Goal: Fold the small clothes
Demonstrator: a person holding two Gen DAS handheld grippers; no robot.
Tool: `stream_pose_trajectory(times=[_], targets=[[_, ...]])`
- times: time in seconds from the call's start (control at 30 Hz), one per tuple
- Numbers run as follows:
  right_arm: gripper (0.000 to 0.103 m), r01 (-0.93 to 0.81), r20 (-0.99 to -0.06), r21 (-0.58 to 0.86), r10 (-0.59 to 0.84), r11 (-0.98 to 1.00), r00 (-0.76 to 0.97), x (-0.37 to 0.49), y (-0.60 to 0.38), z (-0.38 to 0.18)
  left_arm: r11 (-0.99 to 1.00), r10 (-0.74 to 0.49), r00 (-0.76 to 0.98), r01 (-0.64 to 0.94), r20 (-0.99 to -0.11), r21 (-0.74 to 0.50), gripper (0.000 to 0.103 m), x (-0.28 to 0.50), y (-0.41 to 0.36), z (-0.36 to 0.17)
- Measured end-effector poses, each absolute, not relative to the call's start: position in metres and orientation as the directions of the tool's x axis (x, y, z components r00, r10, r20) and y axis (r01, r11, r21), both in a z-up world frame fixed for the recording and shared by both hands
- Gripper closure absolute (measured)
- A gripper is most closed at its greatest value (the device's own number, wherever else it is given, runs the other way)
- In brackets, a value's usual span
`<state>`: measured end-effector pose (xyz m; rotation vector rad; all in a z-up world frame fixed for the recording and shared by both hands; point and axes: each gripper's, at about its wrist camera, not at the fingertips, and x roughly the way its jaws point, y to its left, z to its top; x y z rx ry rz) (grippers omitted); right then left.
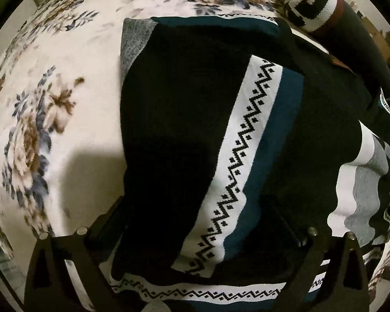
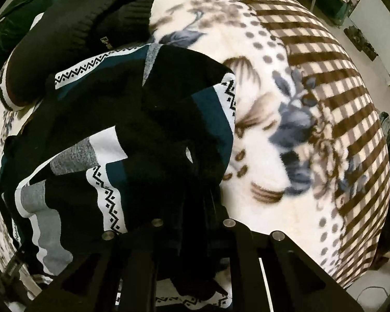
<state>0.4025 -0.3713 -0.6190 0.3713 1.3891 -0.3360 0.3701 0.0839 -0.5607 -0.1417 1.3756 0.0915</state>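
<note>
A black knit sweater with white zigzag bands, teal and grey stripes lies on a floral blanket. In the left wrist view my left gripper is open, its fingers wide apart over the sweater's folded part. In the right wrist view my right gripper is shut on a bunched black edge of the sweater and holds it lifted above the blanket.
Another folded black sweater with a white-striped hem lies beyond, also in the left wrist view. The blanket's brown checked border runs along the right. A green cloth lies at far left.
</note>
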Motion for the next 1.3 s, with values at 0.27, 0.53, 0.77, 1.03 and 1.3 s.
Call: stream_pose_trajectory(times=[0.27,0.53,0.77,1.03,1.3], targets=[[0.089,0.434,-0.993,0.052,0.002,0.899,0.115,0.415,-0.381,-0.639,0.986,-0.043,0.194,-0.149,-0.980,-0.073,0.000,0.374,0.088,-0.562],[0.047,0.435,-0.978,0.201,0.154,0.878,0.142,0.375,-0.385,-0.612,0.979,-0.050,0.223,-0.183,-0.974,-0.093,0.000,0.295,0.118,-0.513],[0.044,0.361,-0.964,0.242,0.180,0.901,0.196,0.325,-0.384,-0.582,0.973,-0.018,0.228,-0.222,-0.974,-0.070,0.000,0.267,0.132,-0.490],[0.044,0.171,-0.955,0.115,0.062,0.979,0.290,0.432,-0.339,-0.541,0.999,0.024,0.355,-0.040,-0.934,0.011,0.000,0.409,0.061,-0.458],[0.044,0.052,-0.963,-0.069,-0.080,0.996,0.258,0.556,-0.293,-0.571,0.986,0.057,0.241,0.141,-0.969,0.093,0.000,0.522,0.007,-0.509]])
